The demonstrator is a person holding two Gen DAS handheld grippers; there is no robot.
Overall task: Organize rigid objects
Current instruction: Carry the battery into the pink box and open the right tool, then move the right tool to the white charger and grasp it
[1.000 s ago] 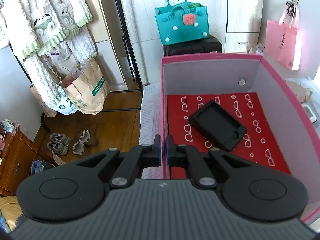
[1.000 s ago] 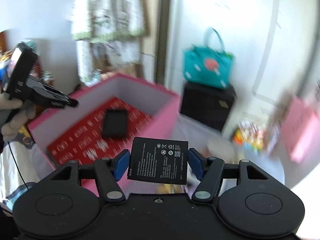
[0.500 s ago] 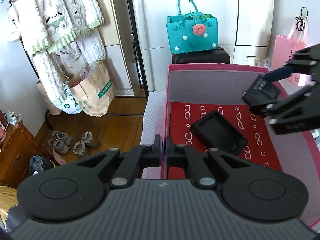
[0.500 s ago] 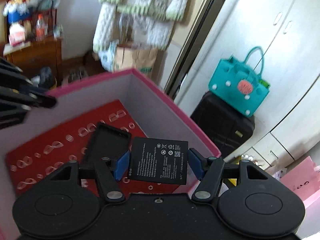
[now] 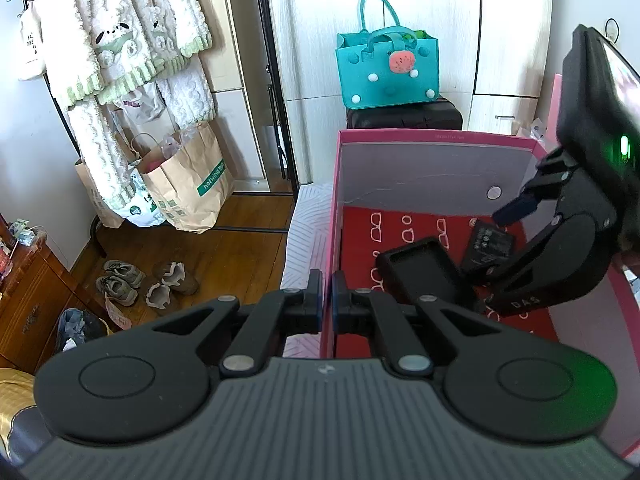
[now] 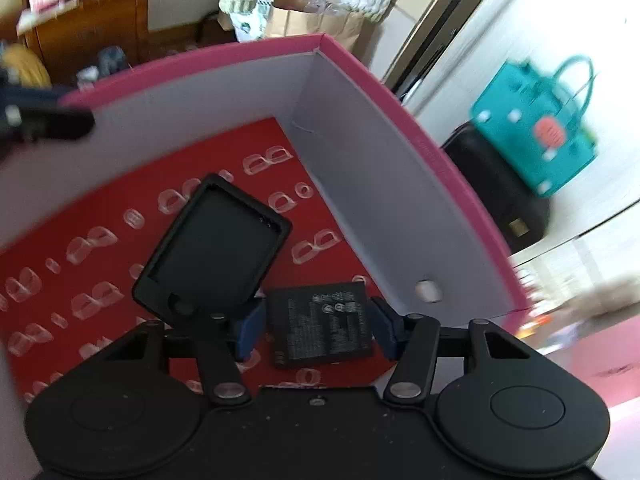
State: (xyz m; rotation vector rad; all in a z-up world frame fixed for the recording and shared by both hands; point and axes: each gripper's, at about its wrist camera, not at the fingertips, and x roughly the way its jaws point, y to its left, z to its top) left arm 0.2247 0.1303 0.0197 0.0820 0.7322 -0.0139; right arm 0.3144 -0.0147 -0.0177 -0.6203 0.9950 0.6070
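A pink box [image 5: 400,135] with a red patterned floor holds a black phone case [image 5: 424,276], also in the right wrist view [image 6: 212,248]. A flat black battery [image 6: 320,324] lies on the box floor between the fingers of my right gripper [image 6: 316,330], which stand apart from its sides, open. In the left wrist view the battery [image 5: 490,244] lies right of the case under the right gripper [image 5: 532,248]. My left gripper [image 5: 327,296] is shut and empty, at the box's near left wall.
A teal handbag [image 5: 386,68] sits on a black case behind the box. Paper bags [image 5: 184,188], hanging clothes and shoes [image 5: 148,280] are on the wooden floor to the left. A wooden cabinet [image 5: 24,300] stands at far left.
My right gripper came down into the box with the battery and opened; the battery now lies on the box floor beside the case. The left gripper stayed in place.
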